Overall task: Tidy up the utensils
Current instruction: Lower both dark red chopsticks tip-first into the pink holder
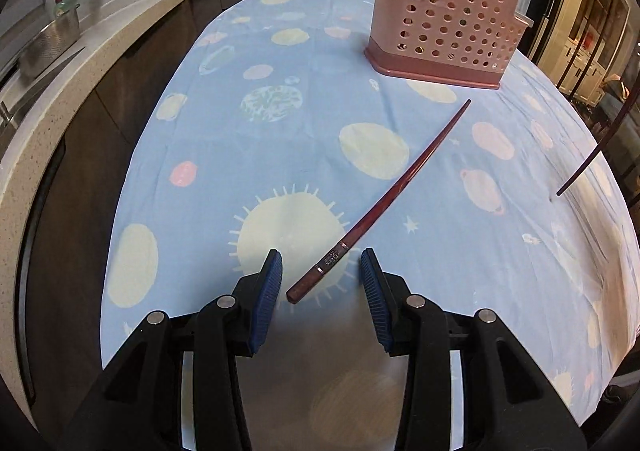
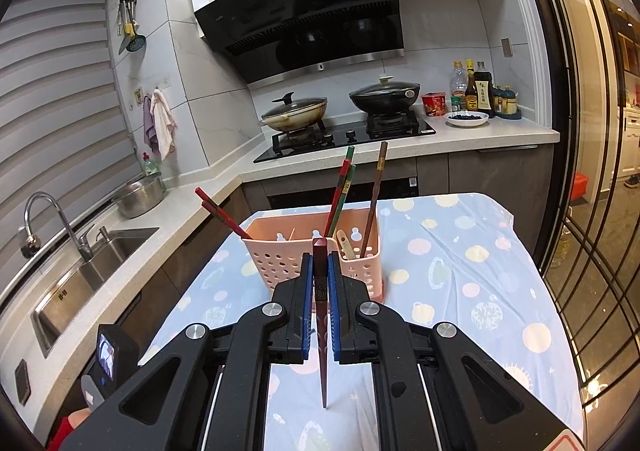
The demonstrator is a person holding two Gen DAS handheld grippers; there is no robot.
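A dark red chopstick (image 1: 384,198) lies diagonally on the blue patterned cloth (image 1: 248,155). Its thick end rests between the open fingers of my left gripper (image 1: 321,263), which hovers just above it without touching. A pink perforated utensil holder (image 1: 444,19) stands at the far side of the table. My right gripper (image 2: 321,265) is shut on a second dark red chopstick (image 2: 322,335), held upright with its tip pointing down, in front of the holder (image 2: 316,263). The holder has several chopsticks (image 2: 372,207) standing in it. The held chopstick's tip also shows in the left wrist view (image 1: 588,163).
A counter with a sink (image 2: 76,283) and a metal pot (image 2: 140,193) runs along the left. A stove with two pans (image 2: 344,107) is behind the table. Bottles (image 2: 476,89) stand at the back right. Glass doors (image 2: 592,171) line the right side.
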